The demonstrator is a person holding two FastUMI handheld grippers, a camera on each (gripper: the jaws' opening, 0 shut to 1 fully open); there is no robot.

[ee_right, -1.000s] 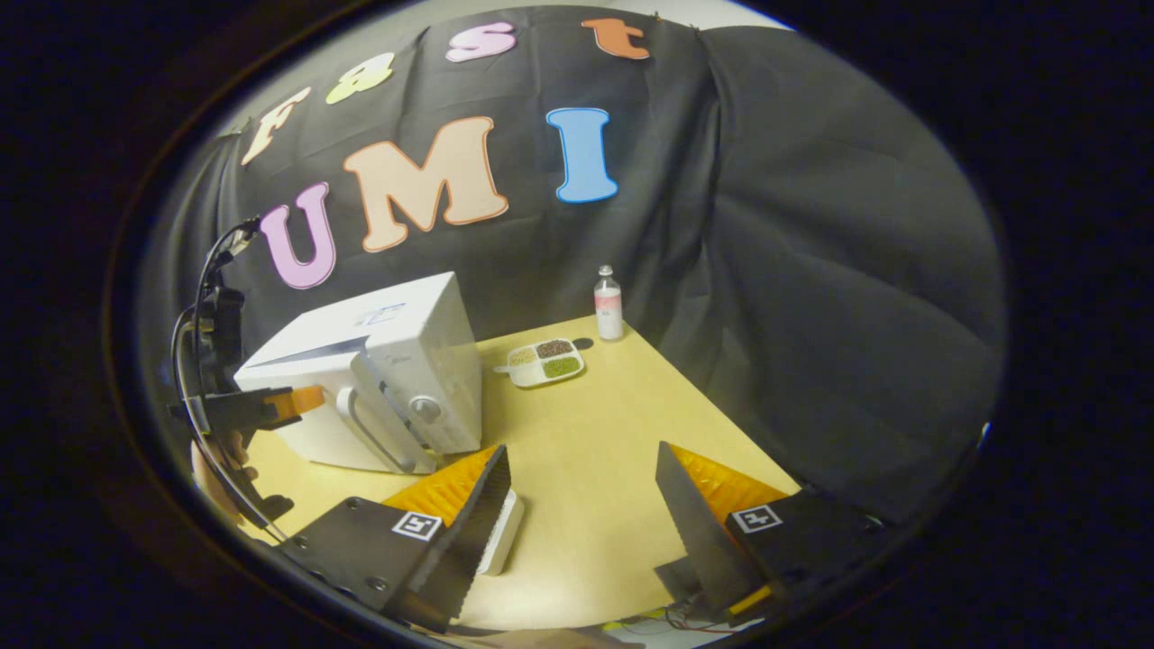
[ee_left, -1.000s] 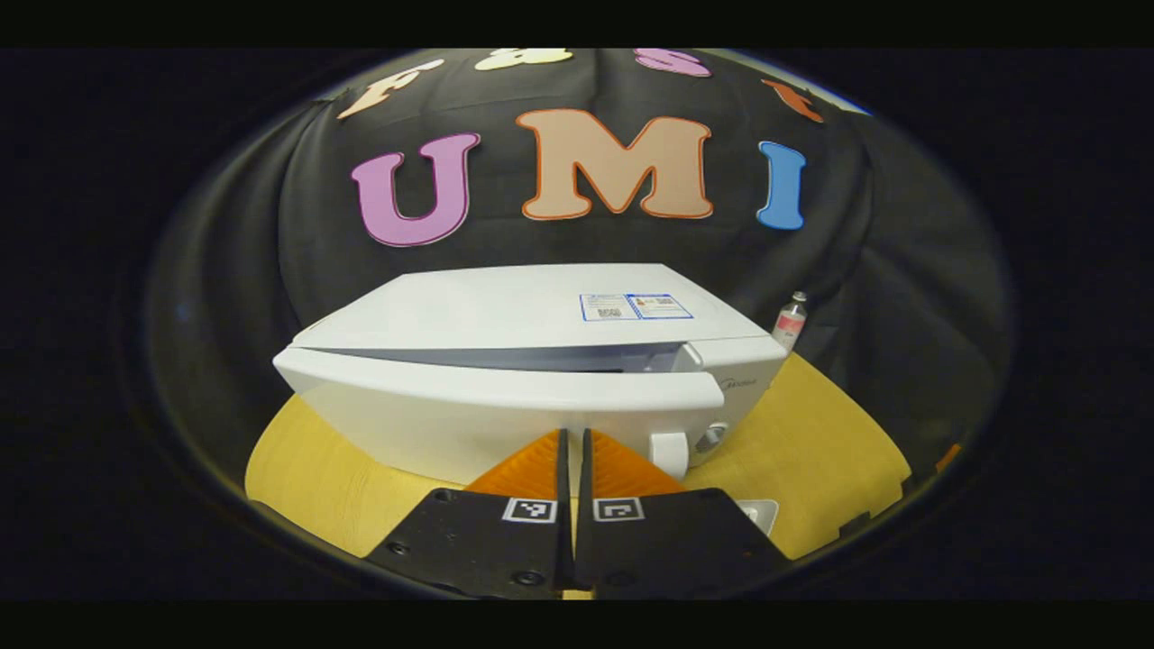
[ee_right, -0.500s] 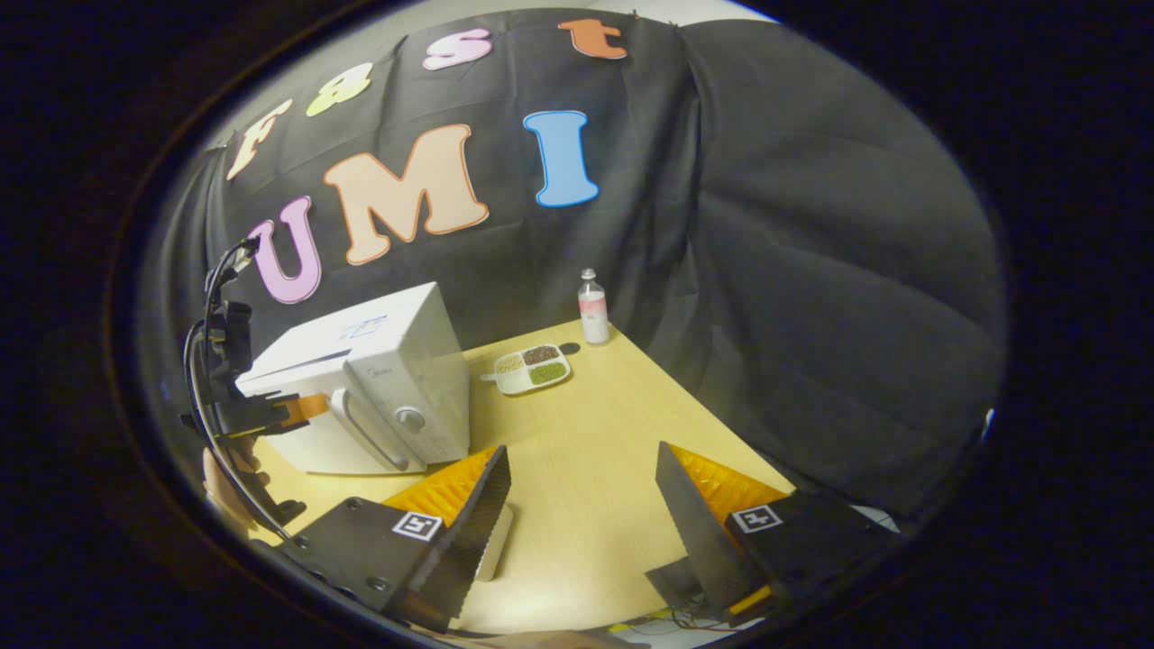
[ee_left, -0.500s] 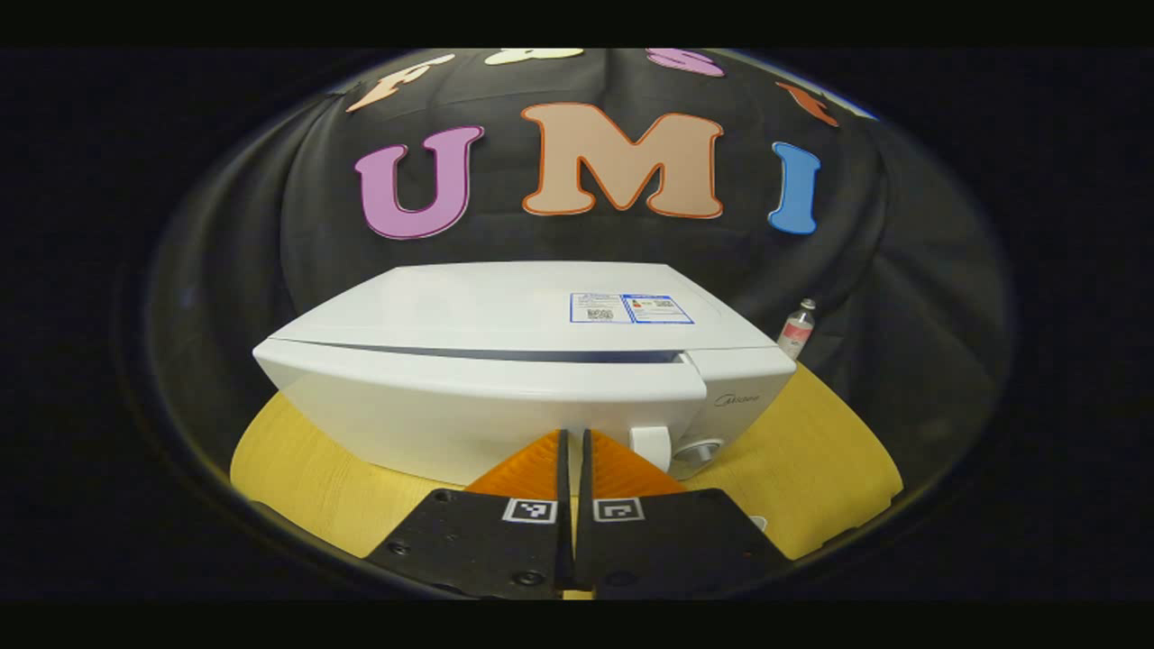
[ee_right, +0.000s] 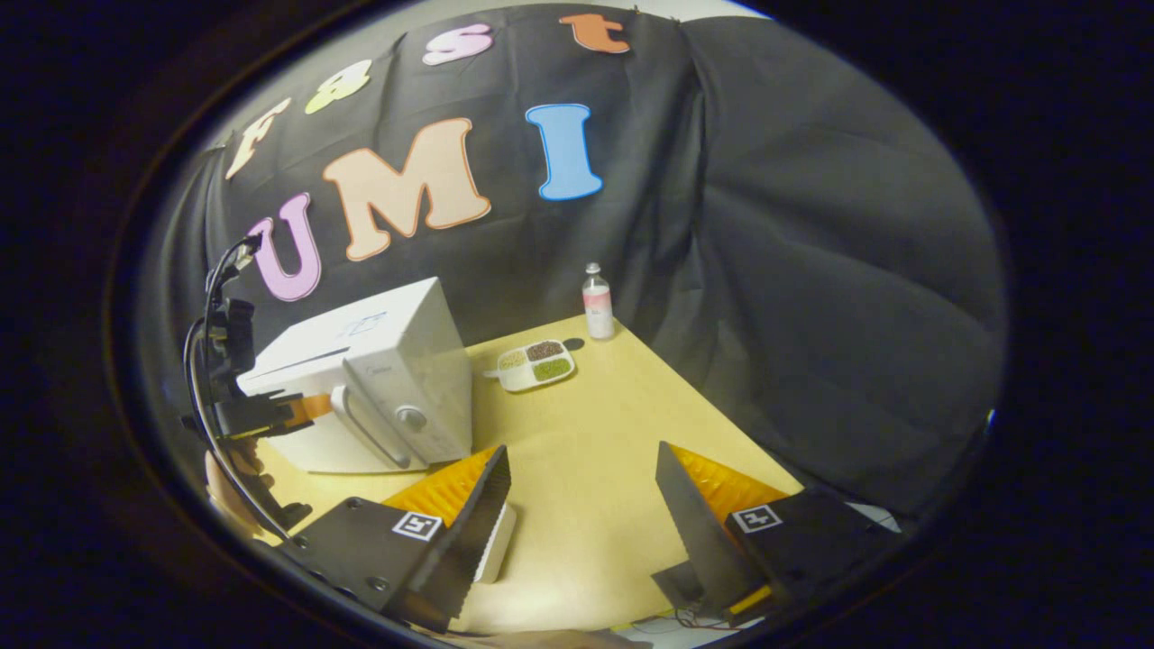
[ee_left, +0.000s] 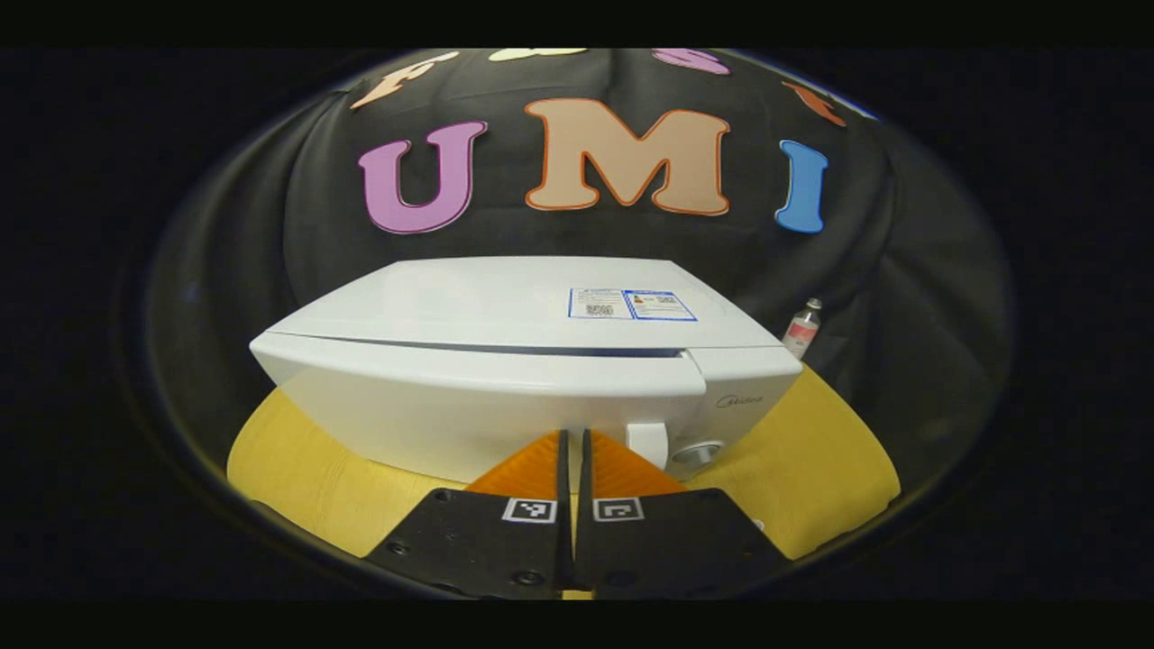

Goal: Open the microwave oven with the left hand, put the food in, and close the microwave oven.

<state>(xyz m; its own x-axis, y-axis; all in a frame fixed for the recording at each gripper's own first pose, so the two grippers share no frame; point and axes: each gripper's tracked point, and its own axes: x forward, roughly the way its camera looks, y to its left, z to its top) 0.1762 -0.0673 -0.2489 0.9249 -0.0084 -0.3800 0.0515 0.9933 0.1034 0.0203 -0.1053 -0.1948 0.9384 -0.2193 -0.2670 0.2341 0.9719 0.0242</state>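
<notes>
Left gripper view has the left gripper [ee_left: 573, 442], fingers pressed together and empty, against the boxy white microwave oven's [ee_left: 505, 361] door at 12 o'clock, apparently closed.

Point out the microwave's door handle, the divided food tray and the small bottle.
door handle [ee_right: 365, 433], right gripper view: middle of the white curved bar.
food tray [ee_right: 534, 365], right gripper view: centre divider between compartments.
bottle [ee_right: 596, 306], right gripper view: its pink label.

Staged recording booth: black cloth wall [ee_right: 793, 297] is draping around a wooden tabletop [ee_right: 595, 469] that is carrying a microwave oven [ee_right: 379, 379], divided food tray [ee_right: 536, 363], small bottle [ee_right: 597, 302].
</notes>
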